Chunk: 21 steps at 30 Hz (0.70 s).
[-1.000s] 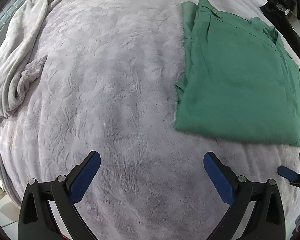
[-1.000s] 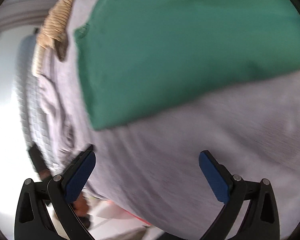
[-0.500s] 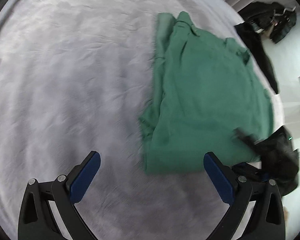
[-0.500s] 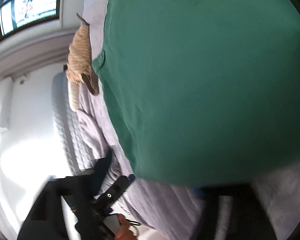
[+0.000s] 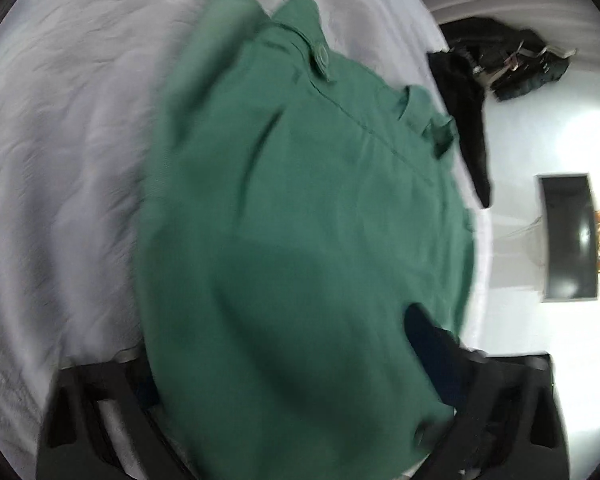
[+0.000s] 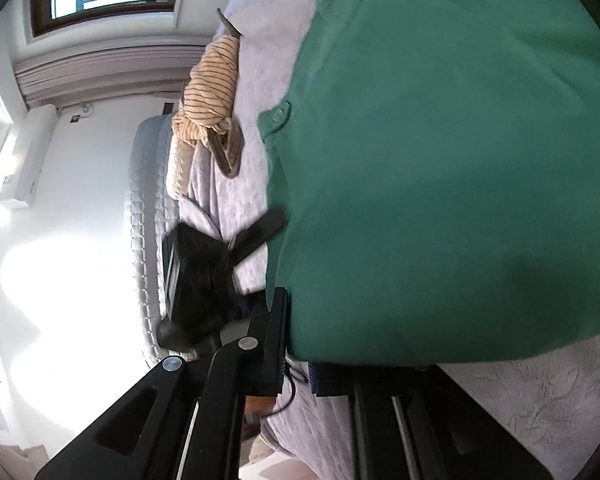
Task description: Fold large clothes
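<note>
Your right gripper (image 6: 300, 364) has just closed, pinching the green shirt's (image 5: 300, 240) hem; its collar points away across the bed (image 5: 60, 160). Your left gripper (image 5: 292, 392), half-spread and closing, straddles the hem.

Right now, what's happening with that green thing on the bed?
A person is folding a green shirt on a grey bedspread, using a hand-held gripper in each hand. The right gripper has just closed on the shirt's near edge. The left gripper straddles the near end and has been closing, but hasn't clamped yet. A striped garment lies farther off.
</note>
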Available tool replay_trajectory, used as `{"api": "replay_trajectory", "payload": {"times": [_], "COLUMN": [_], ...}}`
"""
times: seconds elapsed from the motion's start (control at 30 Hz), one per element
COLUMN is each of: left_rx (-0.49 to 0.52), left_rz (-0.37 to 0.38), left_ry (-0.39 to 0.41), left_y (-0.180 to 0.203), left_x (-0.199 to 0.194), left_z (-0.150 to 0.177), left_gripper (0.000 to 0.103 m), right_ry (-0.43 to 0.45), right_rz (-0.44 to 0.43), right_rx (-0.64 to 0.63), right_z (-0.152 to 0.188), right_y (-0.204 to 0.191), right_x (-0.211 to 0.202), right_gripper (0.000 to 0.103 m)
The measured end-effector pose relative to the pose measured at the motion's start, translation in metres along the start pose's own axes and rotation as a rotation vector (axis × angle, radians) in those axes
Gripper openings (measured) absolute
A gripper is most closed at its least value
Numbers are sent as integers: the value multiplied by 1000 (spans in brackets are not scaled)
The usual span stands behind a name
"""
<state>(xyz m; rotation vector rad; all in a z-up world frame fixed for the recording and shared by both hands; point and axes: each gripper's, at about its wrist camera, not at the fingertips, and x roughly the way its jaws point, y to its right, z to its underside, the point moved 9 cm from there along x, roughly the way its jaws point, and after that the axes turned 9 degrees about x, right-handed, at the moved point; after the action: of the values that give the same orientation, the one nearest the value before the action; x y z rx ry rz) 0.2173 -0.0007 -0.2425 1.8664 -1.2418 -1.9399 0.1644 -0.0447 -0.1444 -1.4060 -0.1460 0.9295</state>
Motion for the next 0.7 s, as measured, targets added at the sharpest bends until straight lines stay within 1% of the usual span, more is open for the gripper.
{"api": "replay_trajectory", "payload": {"times": [0.03,0.07,0.1,0.13,0.17,0.2,0.23,0.27,0.3,0.37,0.4,0.43,0.47,0.5,0.53,0.57,0.63,0.67,0.7], "left_rx": [31,48,63,89,118,141,180,203,224,253,269,280,295,307,318,326,387,433,465], "left_rz": [-56,-102,-122,-139,-159,-169,-175,-174,-169,-165,-160,-156,-154,-152,-144,-138,-146,-154,-155], "left_ry": [-22,-24,-14,4,24,41,69,85,102,127,145,154,167,177,186,191,207,213,214], "left_y": [1,2,4,8,14,20,30,39,49,65,78,86,100,113,129,139,176,198,216], "left_x": [5,6,6,3,-2,-6,-14,-19,-24,-34,-41,-43,-45,-43,-43,-44,-40,-37,-32], "left_z": [1,1,-1,-2,-4,-5,-5,-7,-8,-9,-12,-13,-16,-22,-25,-29,-33,-34,-34], "left_gripper": [34,27,23,18,17,17,16,15,15,14,14,14,14,14,14,14,14,14,14], "right_ry": [-17,-49,-113,-156,-193,-206,-189,-139,-48,72,119,147,145,110,72,62,59,55,47], "right_rz": [32,68,122,152,179,200,215,246,292,362,427,499,542,576,585,566,532,503,452], "right_rx": [-5,-10,-20,-34,-58,-100,-142,-197,-257,-300,-319,-330,-323,-299,-270,-255,-266,-268,-251], "right_z": [3,7,16,23,29,32,29,21,3,-28,-47,-64,-74,-82,-85,-86,-86,-85,-84], "right_y": [5,10,17,19,20,17,13,8,3,4,10,22,35,52,68,74,70,67,65], "right_x": [0,2,3,1,-4,-17,-28,-45,-66,-89,-95,-97,-93,-84,-72,-66,-66,-69,-75], "right_gripper": [9,9,14,14,14,14,14,14,14,14,14,14,13,9,9,9,10,11,13]}}
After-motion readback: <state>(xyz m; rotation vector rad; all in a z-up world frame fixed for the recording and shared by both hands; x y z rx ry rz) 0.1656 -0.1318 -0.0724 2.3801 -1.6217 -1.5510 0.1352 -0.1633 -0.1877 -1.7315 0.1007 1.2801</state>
